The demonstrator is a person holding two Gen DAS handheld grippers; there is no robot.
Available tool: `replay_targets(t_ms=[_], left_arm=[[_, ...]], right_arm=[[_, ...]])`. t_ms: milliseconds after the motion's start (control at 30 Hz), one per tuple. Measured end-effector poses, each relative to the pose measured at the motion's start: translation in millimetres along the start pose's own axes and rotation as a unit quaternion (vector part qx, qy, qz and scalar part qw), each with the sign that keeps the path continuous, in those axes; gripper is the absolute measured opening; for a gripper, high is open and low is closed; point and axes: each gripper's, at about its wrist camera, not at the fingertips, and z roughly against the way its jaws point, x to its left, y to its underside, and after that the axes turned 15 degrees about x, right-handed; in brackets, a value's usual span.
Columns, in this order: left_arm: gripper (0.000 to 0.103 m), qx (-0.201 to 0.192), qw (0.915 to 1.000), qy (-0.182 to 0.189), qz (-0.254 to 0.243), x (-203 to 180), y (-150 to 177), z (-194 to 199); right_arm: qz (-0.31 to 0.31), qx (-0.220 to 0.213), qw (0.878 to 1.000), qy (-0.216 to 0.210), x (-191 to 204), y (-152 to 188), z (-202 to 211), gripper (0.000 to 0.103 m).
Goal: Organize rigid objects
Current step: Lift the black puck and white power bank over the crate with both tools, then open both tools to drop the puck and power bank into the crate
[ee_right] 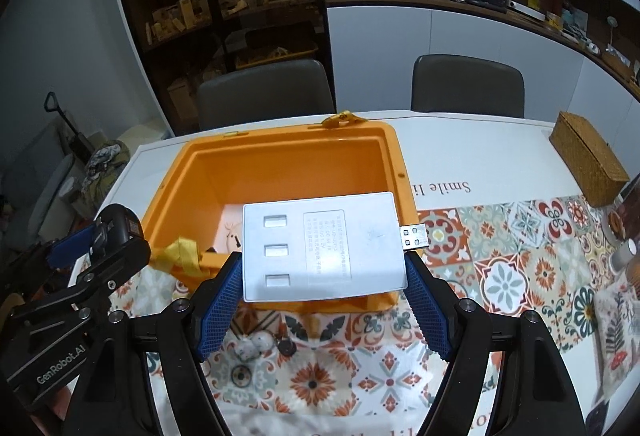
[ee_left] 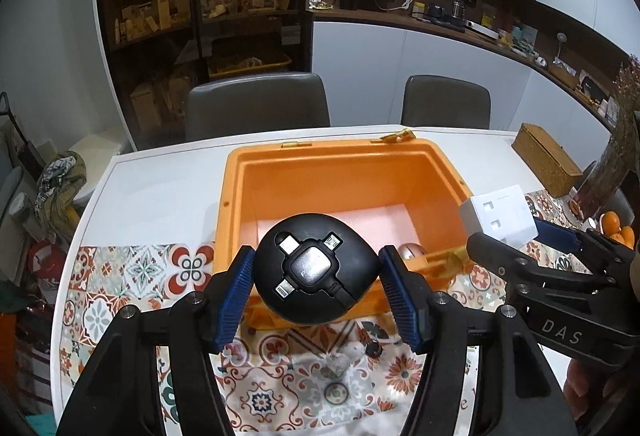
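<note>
Left wrist view: both grippers loaded above the orange box (ee_left: 344, 171).
The left gripper (ee_left: 318, 292) is clamped on a black round cable hub (ee_left: 316, 268), held over the box's near wall.

Right wrist view: the right gripper (ee_right: 324, 300) grasps a flat white USB hub (ee_right: 320, 244) by its side edges, over the box's near right corner, plug pointing away from the box.

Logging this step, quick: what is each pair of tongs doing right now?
Left tongs: closed on the round black cable reel.
Right tongs: closed on the flat white USB charger.
</note>
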Motion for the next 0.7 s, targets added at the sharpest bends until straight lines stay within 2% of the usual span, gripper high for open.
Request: replay_targets(t_ms=[400, 700], left_arm=[[0.062, 0.038, 0.9993, -0.002, 0.008, 14, -32, -33], [0.062, 0.090, 0.9959, 0.002, 0.006, 18, -53, -66]], right_arm=[[0.000, 0.030, 1.000, 0.008, -4, -41, -25, 0.077], [0.004, 0.065, 0.998, 0.017, -1, -60, -57, 0.077]])
